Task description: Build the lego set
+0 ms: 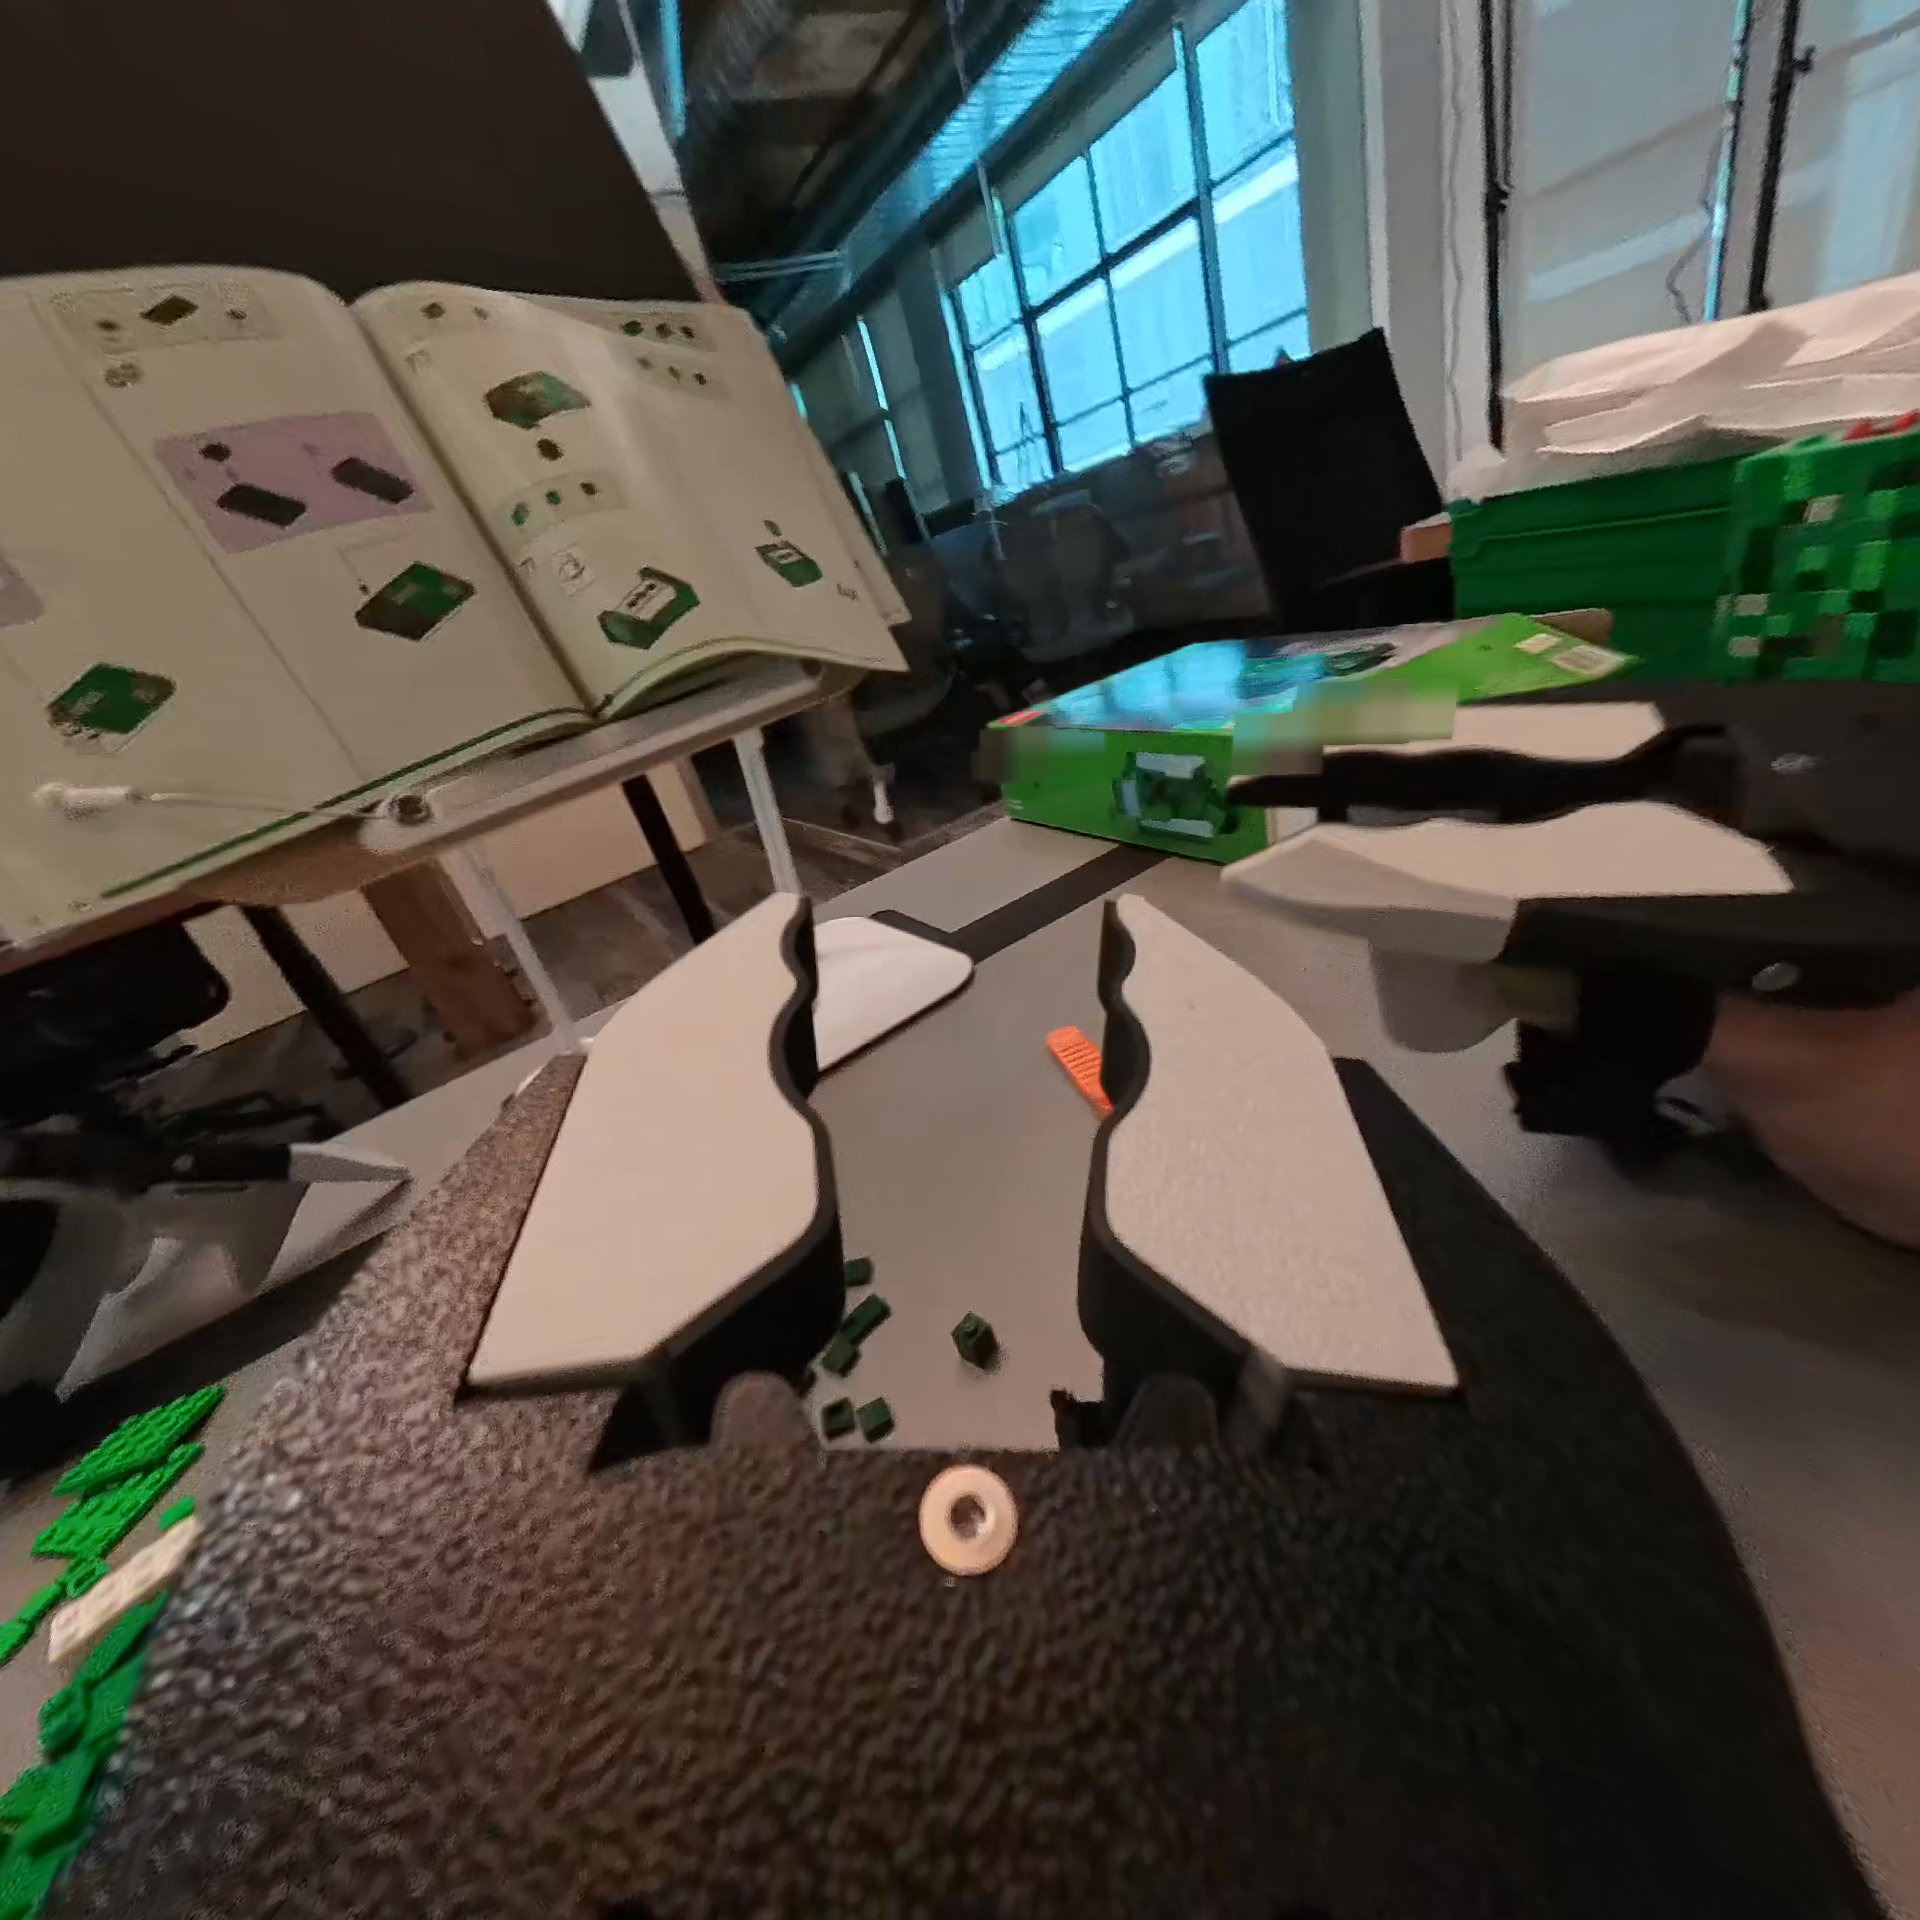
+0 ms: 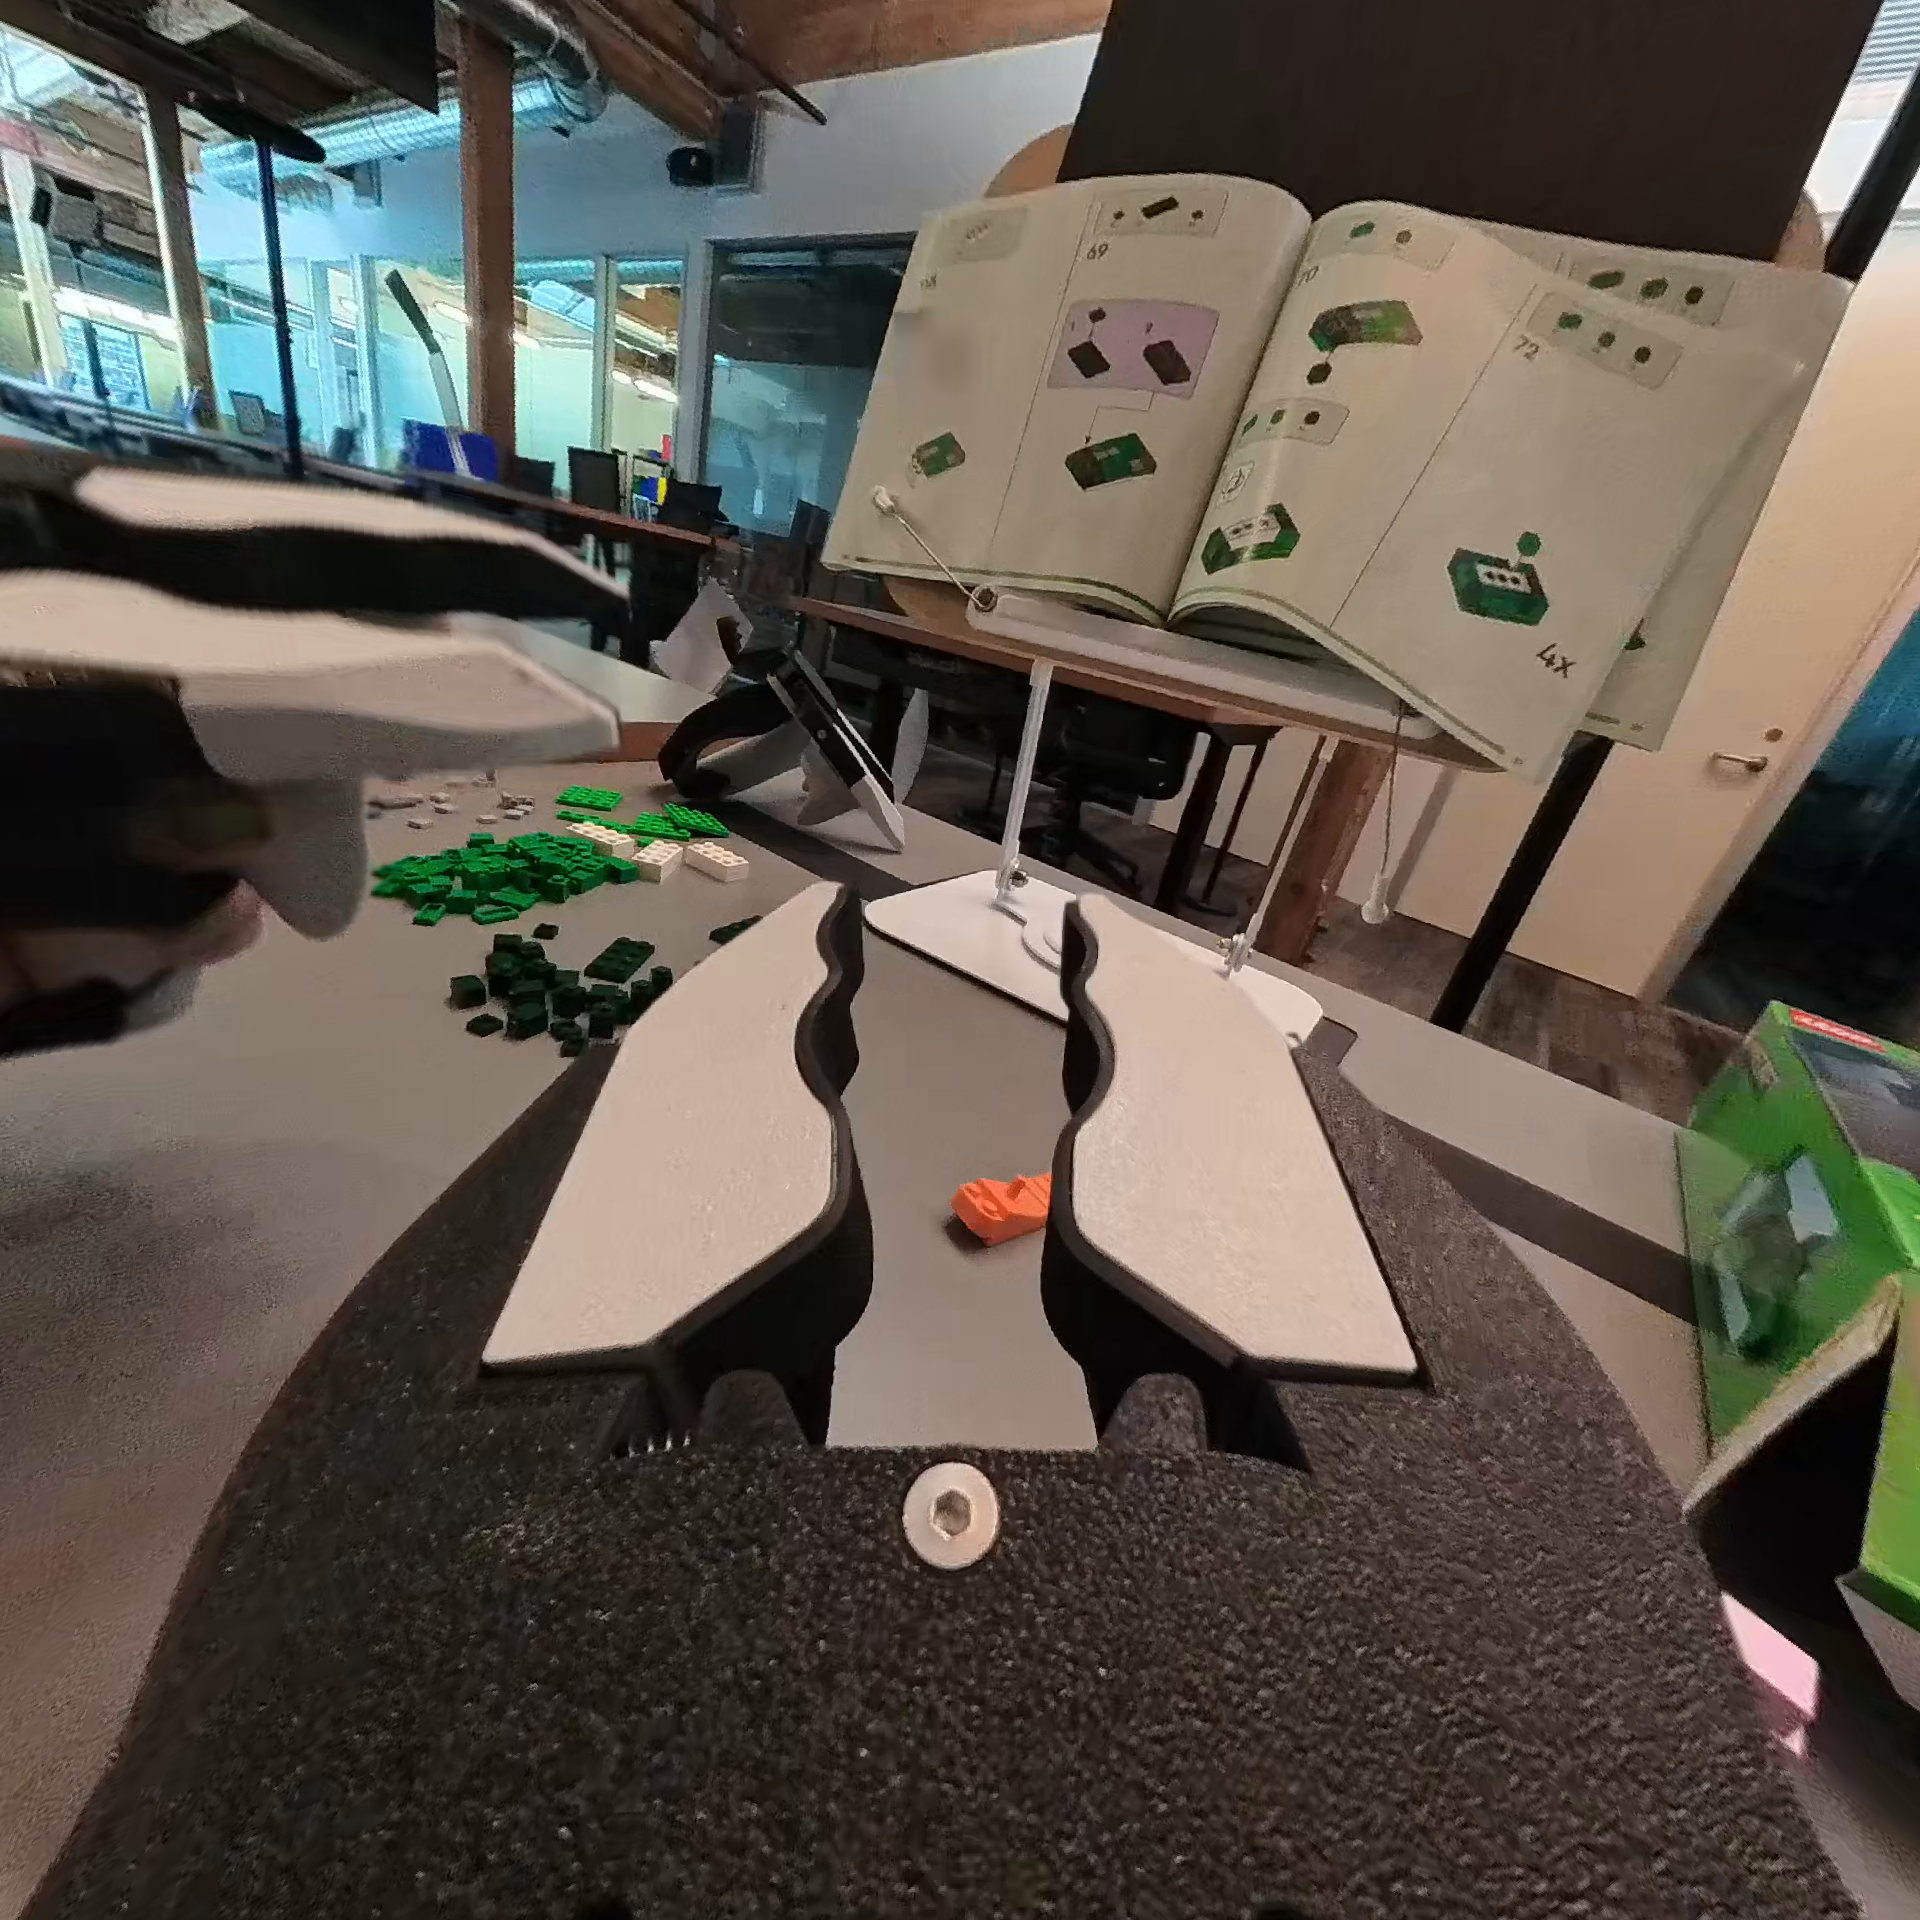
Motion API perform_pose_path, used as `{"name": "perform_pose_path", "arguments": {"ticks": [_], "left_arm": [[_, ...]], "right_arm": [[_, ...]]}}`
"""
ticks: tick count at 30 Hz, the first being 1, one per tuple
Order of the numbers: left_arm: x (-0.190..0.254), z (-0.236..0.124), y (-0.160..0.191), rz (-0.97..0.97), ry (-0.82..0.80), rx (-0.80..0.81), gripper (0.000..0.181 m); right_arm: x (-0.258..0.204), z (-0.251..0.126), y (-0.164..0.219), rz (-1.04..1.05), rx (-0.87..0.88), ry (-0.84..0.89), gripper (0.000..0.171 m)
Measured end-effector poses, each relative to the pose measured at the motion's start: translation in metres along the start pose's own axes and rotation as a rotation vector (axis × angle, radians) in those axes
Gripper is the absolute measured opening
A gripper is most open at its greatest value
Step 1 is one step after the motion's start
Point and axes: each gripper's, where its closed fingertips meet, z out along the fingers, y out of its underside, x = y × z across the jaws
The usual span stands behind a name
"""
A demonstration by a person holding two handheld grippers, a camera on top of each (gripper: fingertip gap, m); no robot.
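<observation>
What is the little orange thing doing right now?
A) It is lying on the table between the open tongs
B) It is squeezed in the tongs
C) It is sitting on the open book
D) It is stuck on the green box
A: the orange piece lies flat on the grey table in the gap of the right tongs, whose fingers stand apart and are not pinching it.

Both wrist cameras sit low and close above the grey desk [image 1: 935, 1226], facing its far edge; each sees the open cream instruction booklet [image 1: 436, 540] and small orange plastic tool [image 2: 1003, 1205]
</observation>
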Motion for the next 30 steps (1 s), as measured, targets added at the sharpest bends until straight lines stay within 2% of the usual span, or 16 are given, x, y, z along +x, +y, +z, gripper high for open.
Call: {"name": "perform_pose_path", "arguments": {"ticks": [5, 16, 30], "left_arm": [[-0.013, -0.004, 0.025, 0.011, -0.086, 0.027, 0.047], [-0.017, -0.006, 0.031, -0.181, 0.021, 0.042, 0.047], [0.012, -0.01, 0.024, -0.074, 0.121, 0.07, 0.035]], "right_arm": [[-0.002, 0.001, 0.002, -0.009, -0.011, -0.009, 0.036], [-0.009, 0.005, 0.004, -0.004, -0.022, -0.049, 0.034], [-0.012, 0.005, 0.005, 0.023, -0.03, -0.077, 0.029]]}}
